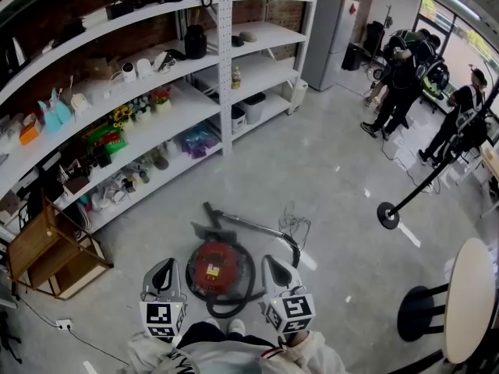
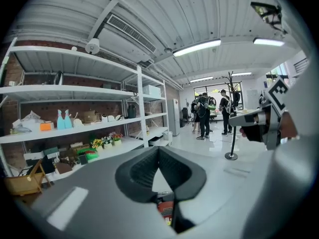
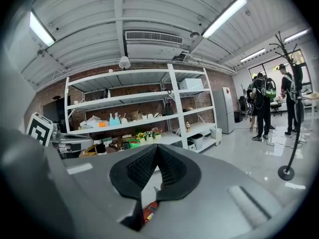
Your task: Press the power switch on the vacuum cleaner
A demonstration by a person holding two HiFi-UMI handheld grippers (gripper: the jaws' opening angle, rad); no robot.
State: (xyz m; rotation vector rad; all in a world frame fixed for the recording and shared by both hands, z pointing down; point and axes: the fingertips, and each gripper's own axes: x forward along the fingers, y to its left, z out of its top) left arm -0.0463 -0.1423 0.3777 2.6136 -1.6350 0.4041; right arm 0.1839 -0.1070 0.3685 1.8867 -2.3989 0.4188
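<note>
Right now the red vacuum cleaner [image 1: 216, 269] sits on the floor [image 1: 335, 178] at the person's feet, directly between the two tools. The left gripper [image 1: 164, 265] has its jaws pressed together on nothing, with the canister at its 3 o'clock. The right gripper [image 1: 274, 260], likewise closed and empty, has it at 9 o'clock. Both look about equally near. A black hose [image 1: 234, 308] loops round the 6 o'clock side. The power switch is too small to pick out, so either closed tip could likely press down.
</note>
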